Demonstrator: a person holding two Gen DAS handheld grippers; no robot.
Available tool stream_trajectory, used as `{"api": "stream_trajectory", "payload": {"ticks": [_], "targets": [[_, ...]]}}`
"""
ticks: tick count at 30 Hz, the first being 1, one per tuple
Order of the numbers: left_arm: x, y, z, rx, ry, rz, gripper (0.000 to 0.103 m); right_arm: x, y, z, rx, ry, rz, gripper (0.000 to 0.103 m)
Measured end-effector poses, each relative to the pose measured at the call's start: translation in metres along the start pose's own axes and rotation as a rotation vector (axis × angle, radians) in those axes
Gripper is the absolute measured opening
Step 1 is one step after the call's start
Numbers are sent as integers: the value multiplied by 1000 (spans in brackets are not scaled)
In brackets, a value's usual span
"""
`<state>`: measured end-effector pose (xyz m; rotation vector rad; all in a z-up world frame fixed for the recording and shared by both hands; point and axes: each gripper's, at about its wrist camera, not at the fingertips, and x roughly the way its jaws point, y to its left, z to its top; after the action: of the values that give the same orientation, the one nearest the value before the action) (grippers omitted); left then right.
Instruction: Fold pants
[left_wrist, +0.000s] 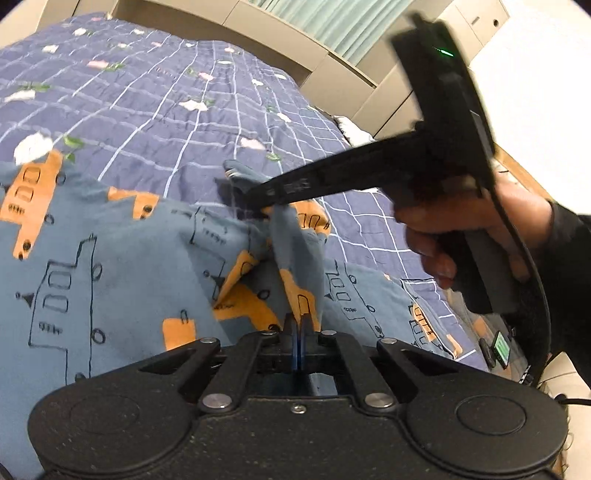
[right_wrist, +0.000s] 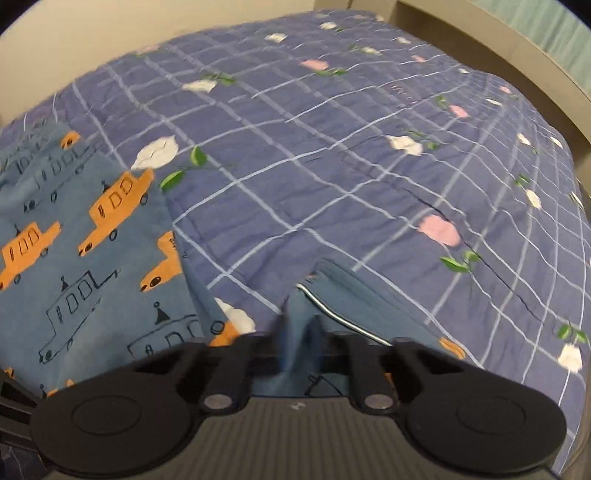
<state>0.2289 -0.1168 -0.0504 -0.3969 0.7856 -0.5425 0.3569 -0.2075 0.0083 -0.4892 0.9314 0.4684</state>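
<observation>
— How many clothes are on the bed?
— One pair of soft blue pants with orange and outlined cars.
— How many blankets?
— One purple quilt with white lines and little flowers.
— And those black two-finger grabbers?
— Two, the left gripper and the right gripper.
— Hands?
— One hand, I think; it looks blurry.

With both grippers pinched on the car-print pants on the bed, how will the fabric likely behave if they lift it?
The pants look soft and floppy: cloth bunches into a peak where the right gripper pinches it. Lifted, they would probably sag and drape between it and the left gripper. They seem light and thin, likely sliding easily across the quilt.
</observation>
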Motion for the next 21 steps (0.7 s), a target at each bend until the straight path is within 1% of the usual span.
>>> {"api": "stream_trajectory", "payload": {"ticks": [3, 5, 8, 10, 12, 13, 16, 19, 21], "targets": [[-5, -13, 5, 71, -14, 0, 0, -31, -16, -18, 73, -114, -29, 3], [-10, -27, 10, 144, -30, -5, 0, -57, -28, -37, 137, -196, -58, 3], [-15, -49, 13, 264, -38, -17, 0, -98, -45, -75, 248, -299, -104, 3], [-15, -64, 10, 347, -27, -31, 0, -119, -56, -106, 335, -340, -127, 3], [-13, -75, 4, 421, -3, -35, 0, -135, -63, -141, 430, -365, -137, 3], [-9, -81, -1, 461, 23, -36, 0, -140, -64, -157, 468, -368, -136, 3], [3, -89, -19, 552, 100, -24, 0, -139, -58, -206, 571, -351, -129, 3], [14, -89, -36, 591, 176, 1, 0, -124, -50, -243, 652, -323, -98, 3], [18, -87, -40, 593, 199, 16, 1, -114, -48, -262, 705, -323, -70, 6]]}}
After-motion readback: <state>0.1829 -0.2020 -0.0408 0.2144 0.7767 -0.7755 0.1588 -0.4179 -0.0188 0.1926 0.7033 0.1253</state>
